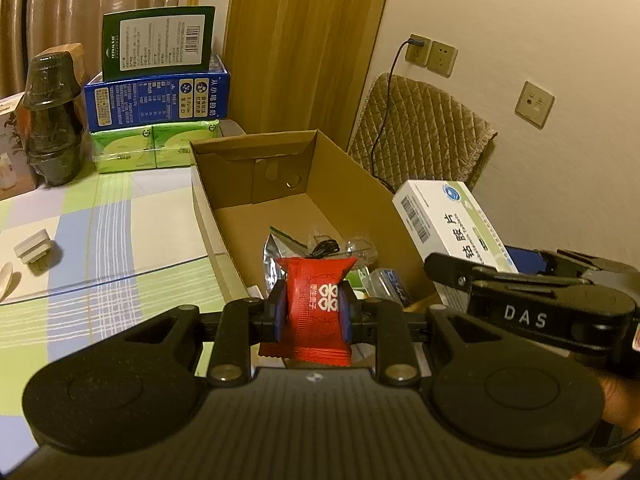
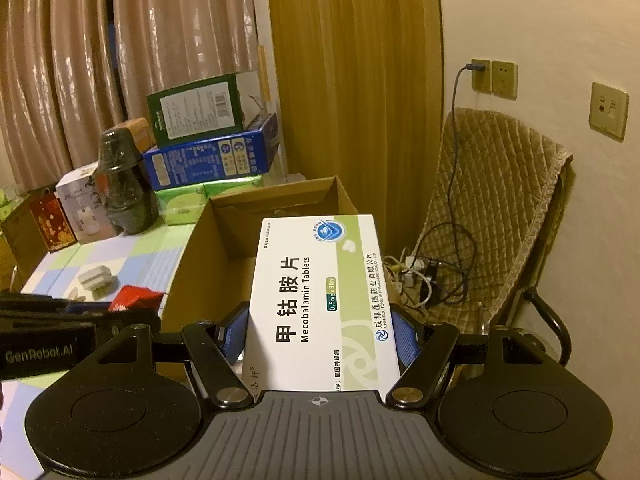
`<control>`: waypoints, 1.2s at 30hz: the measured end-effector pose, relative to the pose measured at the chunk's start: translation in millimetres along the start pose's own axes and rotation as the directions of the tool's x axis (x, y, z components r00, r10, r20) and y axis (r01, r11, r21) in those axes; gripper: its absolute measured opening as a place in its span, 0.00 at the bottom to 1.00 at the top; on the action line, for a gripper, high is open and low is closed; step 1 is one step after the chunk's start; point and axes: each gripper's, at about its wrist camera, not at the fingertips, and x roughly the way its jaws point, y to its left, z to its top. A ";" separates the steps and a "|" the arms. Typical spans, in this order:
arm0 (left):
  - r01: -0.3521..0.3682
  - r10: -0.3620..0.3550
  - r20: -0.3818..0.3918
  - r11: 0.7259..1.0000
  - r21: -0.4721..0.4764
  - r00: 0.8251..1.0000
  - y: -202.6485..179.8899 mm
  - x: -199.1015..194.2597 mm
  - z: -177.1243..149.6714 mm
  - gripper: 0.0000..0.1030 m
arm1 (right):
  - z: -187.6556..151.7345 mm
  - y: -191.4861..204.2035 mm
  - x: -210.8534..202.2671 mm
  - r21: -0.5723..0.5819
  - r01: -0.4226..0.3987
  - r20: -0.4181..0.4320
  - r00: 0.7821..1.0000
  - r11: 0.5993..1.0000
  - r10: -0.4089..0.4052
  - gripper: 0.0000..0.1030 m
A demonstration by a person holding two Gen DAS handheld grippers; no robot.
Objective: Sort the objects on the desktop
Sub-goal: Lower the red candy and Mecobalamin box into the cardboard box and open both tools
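Both raised over cardboard box [image 1: 256, 184], left gripper [image 1: 311, 312] pinching red sachet [image 1: 316, 300], right gripper [image 2: 320, 340] clamping tablet box [image 2: 320, 304].

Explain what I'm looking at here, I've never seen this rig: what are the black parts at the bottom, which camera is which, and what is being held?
No robot arm here: a person carries two hand-held grippers, each with a fisheye camera looking along its fingers. The black discs and bars are the gripper bodies.

In the left wrist view, the left gripper is shut on a red snack packet over the open cardboard box, which already holds small wrapped items.

In the right wrist view, the right gripper is shut on a white medicine box.

A small white block lies on the checked tablecloth; stacked cartons stand behind.
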 end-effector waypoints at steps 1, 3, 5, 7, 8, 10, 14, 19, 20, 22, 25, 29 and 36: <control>0.000 0.000 -0.001 1.000 -0.001 1.000 0.0 2.3 2.1 0.20 | 0.4 -0.5 2.0 0.000 0.001 -0.002 1.000 1.000 -0.001 0.66; -0.001 0.001 -0.003 1.000 -0.001 1.000 -0.1 6.6 5.6 0.20 | 1.2 -1.6 5.8 0.000 0.001 -0.005 1.000 1.000 -0.001 0.66; -0.001 0.001 -0.005 1.000 -0.002 1.000 0.0 10.5 8.3 0.20 | 2.2 -2.4 9.1 -0.001 0.002 -0.007 1.000 1.000 -0.002 0.66; 0.001 -0.001 -0.008 1.000 -0.005 1.000 -0.4 15.0 10.7 0.20 | 3.5 -2.4 12.1 -0.002 0.002 -0.009 1.000 1.000 -0.002 0.66; 0.003 -0.003 -0.010 1.000 -0.007 1.000 -0.2 16.9 11.3 0.20 | 4.0 -2.2 13.5 -0.003 0.003 -0.009 1.000 1.000 -0.003 0.66; 0.006 -0.006 -0.015 1.000 -0.010 1.000 0.1 20.7 12.0 0.20 | 6.0 -2.9 16.4 -0.006 0.002 -0.009 1.000 1.000 -0.003 0.66; 0.008 -0.009 -0.023 1.000 -0.015 1.000 0.5 27.9 12.2 0.20 | 10.3 -3.4 21.0 -0.015 0.004 -0.006 1.000 1.000 -0.004 0.66; 0.009 -0.010 -0.038 1.000 -0.027 0.999 3.7 36.7 13.1 0.20 | 15.9 -3.3 26.4 -0.024 0.007 0.000 1.000 1.000 -0.007 0.66; 0.008 -0.009 -0.039 1.000 -0.027 0.999 4.3 37.8 13.2 0.20 | 16.3 -3.5 27.3 -0.024 0.007 0.000 1.000 1.000 -0.007 0.66; 0.007 -0.008 -0.041 1.000 -0.029 0.999 5.5 40.2 13.9 0.20 | 17.2 -3.8 28.8 -0.025 0.009 0.001 1.000 1.000 -0.009 0.66; 0.006 -0.007 -0.041 0.999 -0.032 0.999 6.0 43.3 15.2 0.20 | 18.2 -3.6 30.2 -0.027 0.010 -0.002 1.000 1.000 -0.010 0.66; 0.000 -0.002 -0.034 0.999 -0.033 0.999 5.1 46.1 17.4 0.20 | 19.3 -4.3 32.8 -0.028 0.010 -0.002 1.000 1.000 -0.010 0.66; -0.010 0.008 -0.035 0.999 -0.050 0.999 10.0 54.6 22.1 0.31 | 22.3 -3.7 42.6 -0.040 0.011 -0.008 1.000 0.999 -0.012 0.66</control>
